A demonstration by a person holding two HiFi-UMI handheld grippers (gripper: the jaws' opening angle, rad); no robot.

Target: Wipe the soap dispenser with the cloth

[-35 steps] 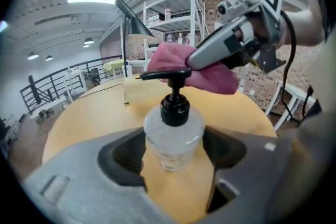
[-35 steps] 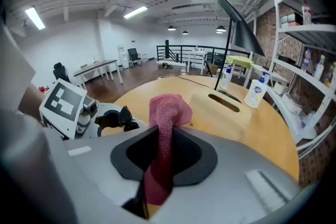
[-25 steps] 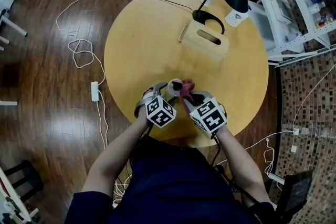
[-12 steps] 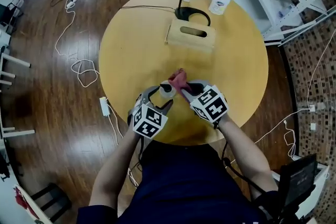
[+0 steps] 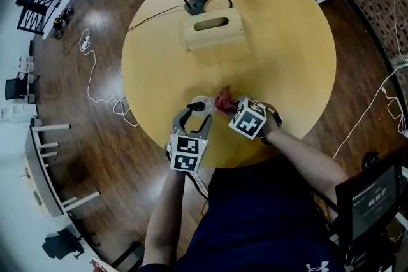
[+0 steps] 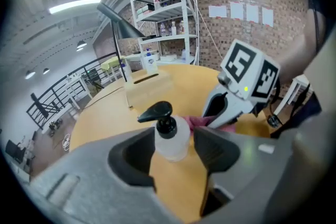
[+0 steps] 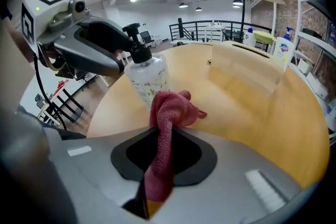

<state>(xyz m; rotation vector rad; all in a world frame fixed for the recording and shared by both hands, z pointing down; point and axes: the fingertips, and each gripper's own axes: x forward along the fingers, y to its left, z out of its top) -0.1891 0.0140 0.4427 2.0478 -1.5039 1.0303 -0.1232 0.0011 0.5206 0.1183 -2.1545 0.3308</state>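
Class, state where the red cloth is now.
In the right gripper view the cloth is pinched in the right tongs, its bunched end at the dispenser, near the table edge closest to the person.

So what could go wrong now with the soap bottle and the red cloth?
The left hand-held gripper is closing its jaws around the clear plastic soap dispenser with the black pump. If they catch it unevenly, it might topple onto the round wooden table. The red cloth is only pinched as a thin bunch in the right hand-held gripper, so hard rubbing could pull it loose.
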